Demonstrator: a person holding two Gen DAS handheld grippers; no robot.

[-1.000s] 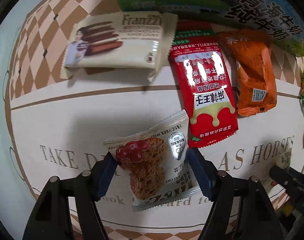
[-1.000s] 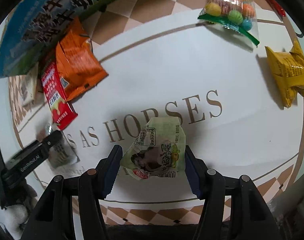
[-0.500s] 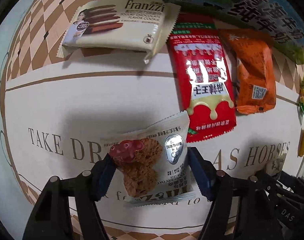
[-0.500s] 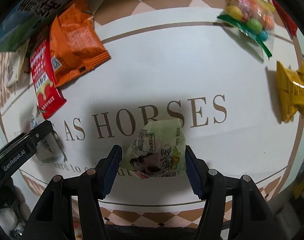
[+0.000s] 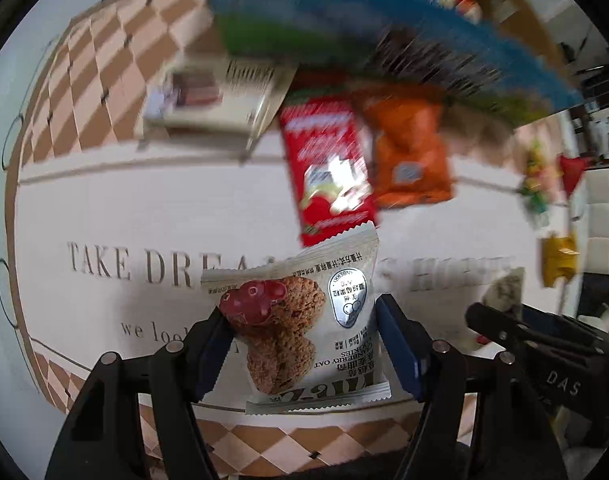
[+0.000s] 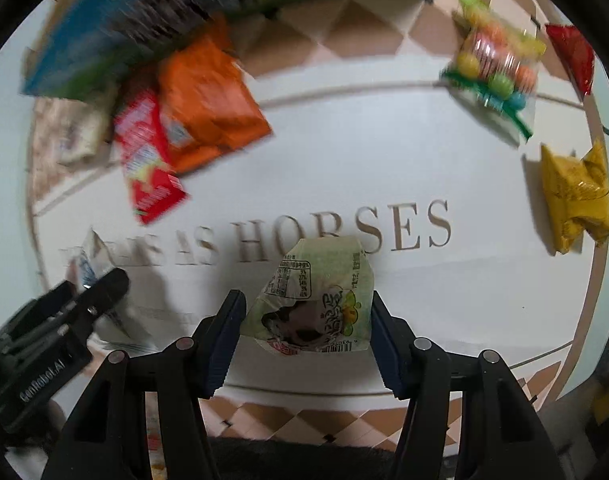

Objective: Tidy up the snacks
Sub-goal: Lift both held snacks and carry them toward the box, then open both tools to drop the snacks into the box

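The left gripper (image 5: 300, 344) is clenched on a cranberry oat cookie packet (image 5: 304, 320), its jaws having just drawn in a little further on the wrapper, and the right gripper (image 6: 306, 336) is clenched on a small pale-green snack packet (image 6: 316, 300) whose label is too crumpled to read. Compared with a second ago both packets have come up off the table mat (image 6: 384, 160); the lettering beneath now looks smaller and the far side is blurred, so I judge both are being carried toward a sorting spot. On the mat "TAKE DREA…" and "AS HORSES" are legible. Toward the far edge lie the red sachet (image 5: 328, 168) and orange packet (image 5: 408, 152), just beside each other, under a blue-and-green milk carton (image 5: 344, 20). Near the right edge sit a candy bag (image 6: 496, 64) and yellow packet (image 6: 576, 196).
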